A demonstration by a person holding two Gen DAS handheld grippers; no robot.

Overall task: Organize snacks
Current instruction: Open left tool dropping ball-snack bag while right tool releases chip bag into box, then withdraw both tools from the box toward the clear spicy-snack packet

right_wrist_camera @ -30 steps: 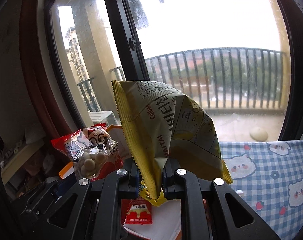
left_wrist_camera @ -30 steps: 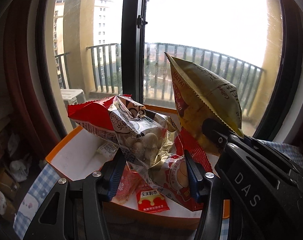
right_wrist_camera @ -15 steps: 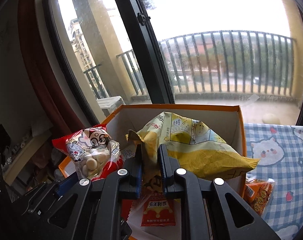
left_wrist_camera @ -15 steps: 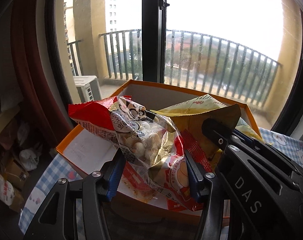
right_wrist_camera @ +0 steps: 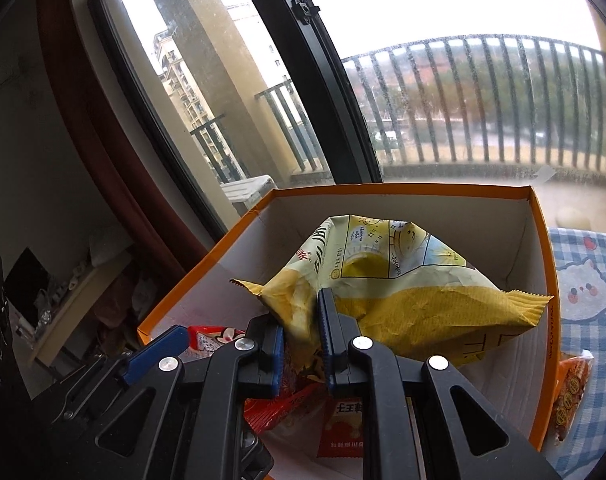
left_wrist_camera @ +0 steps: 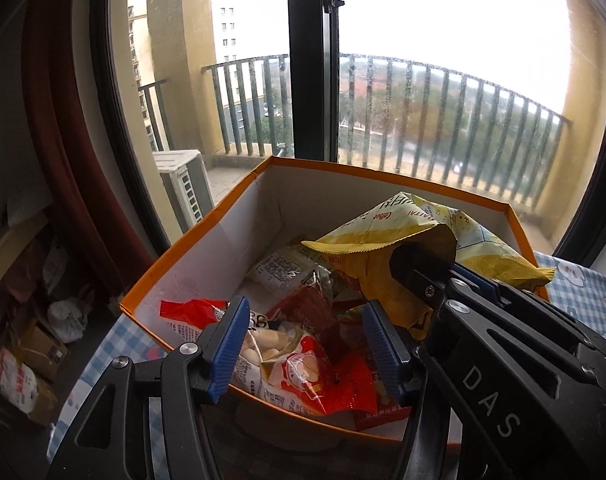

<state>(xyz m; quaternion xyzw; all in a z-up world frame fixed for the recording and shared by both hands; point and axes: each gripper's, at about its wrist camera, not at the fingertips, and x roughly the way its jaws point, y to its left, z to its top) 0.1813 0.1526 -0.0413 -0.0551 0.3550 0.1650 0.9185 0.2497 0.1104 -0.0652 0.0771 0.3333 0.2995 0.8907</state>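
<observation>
An orange box (left_wrist_camera: 207,228) with white inner walls (right_wrist_camera: 539,216) stands by the window. My left gripper (left_wrist_camera: 307,340) is open above a red and clear bag of white puffs (left_wrist_camera: 295,364) that lies in the box's near corner. My right gripper (right_wrist_camera: 301,336) is still closed on the corner of a yellow chip bag (right_wrist_camera: 415,288), which now rests inside the box (left_wrist_camera: 423,232). Small red packets (right_wrist_camera: 343,428) and a white packet (left_wrist_camera: 283,270) lie on the box floor.
The box sits on a blue checked tablecloth with bear prints (right_wrist_camera: 583,288). An orange snack pack (right_wrist_camera: 571,392) lies on the cloth just right of the box. The window and its dark frame (left_wrist_camera: 311,60) stand close behind. Clutter lies on the floor at left (left_wrist_camera: 31,344).
Both grippers lowered their bags into the box. My left gripper opened and the puff bag dropped into the box. The chip bag went from upright to lying down, still gripped.
</observation>
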